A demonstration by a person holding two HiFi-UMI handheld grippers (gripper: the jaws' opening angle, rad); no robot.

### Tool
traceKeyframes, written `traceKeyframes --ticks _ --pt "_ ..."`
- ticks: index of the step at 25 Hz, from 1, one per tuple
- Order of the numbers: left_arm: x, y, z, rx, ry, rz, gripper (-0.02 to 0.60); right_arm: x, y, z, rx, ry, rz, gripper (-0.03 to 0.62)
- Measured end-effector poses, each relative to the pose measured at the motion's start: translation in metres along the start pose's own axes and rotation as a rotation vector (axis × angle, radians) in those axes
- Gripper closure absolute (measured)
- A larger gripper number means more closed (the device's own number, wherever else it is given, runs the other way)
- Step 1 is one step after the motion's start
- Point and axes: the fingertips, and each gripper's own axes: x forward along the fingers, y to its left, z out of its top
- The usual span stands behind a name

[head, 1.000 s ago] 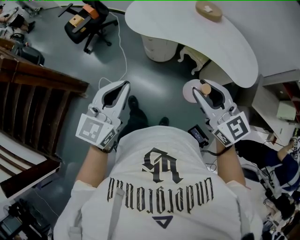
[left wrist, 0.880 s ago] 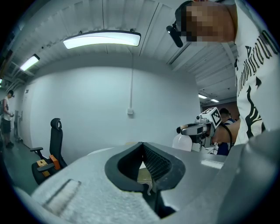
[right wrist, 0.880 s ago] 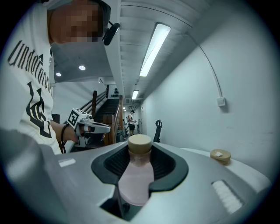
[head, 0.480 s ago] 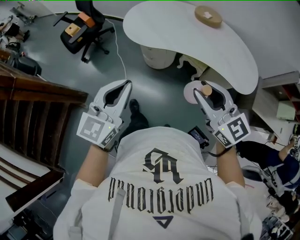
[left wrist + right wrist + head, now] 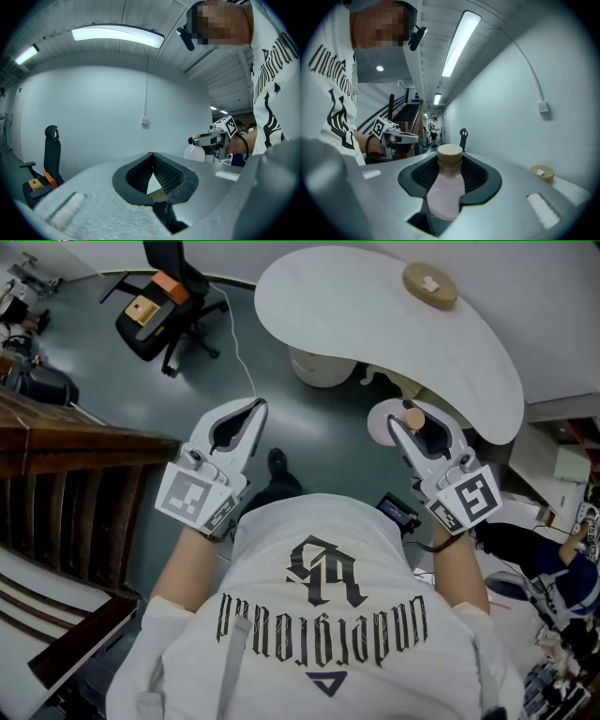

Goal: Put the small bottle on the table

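The right gripper (image 5: 414,426) clamps the small bottle (image 5: 446,185); the left gripper (image 5: 253,407) is closed and empty. A tan disc (image 5: 429,284) lies on the desk (image 5: 356,315) ahead.

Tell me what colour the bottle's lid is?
Tan lid on the small bottle; the right gripper view shows it best.

Head view: table (image 5: 375,315) spans top centre to right. Tape roll (image 5: 430,284) sits on it near the upper right end. Table pedestal (image 5: 319,367) is under its left part. Office chair (image 5: 159,296) is upper left, and a cable (image 5: 246,362) runs down the floor between chair and pedestal. Wooden stair rail (image 5: 66,442) is along the left edge. Left gripper (image 5: 255,405) is centre-left, over floor and well apart from the table. Right gripper (image 5: 417,424) is centre-right, just below the table's near edge, with the small bottle (image 5: 412,416) between its jaws. Seated person (image 5: 562,563) is at the lower right edge.
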Motion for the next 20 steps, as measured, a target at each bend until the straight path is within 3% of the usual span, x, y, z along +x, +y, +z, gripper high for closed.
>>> traceKeyframes --ticks 16,20 --pt "-0.016 0.161 0.009 -0.01 -0.012 -0.094 0.575 0.15 0.011 0.037 -0.026 0.0 -0.113 0.459" --pt "-0.017 0.175 0.016 0.002 -0.015 -0.108 0.575 0.162 0.013 0.044 -0.026 -0.002 -0.13 0.459"
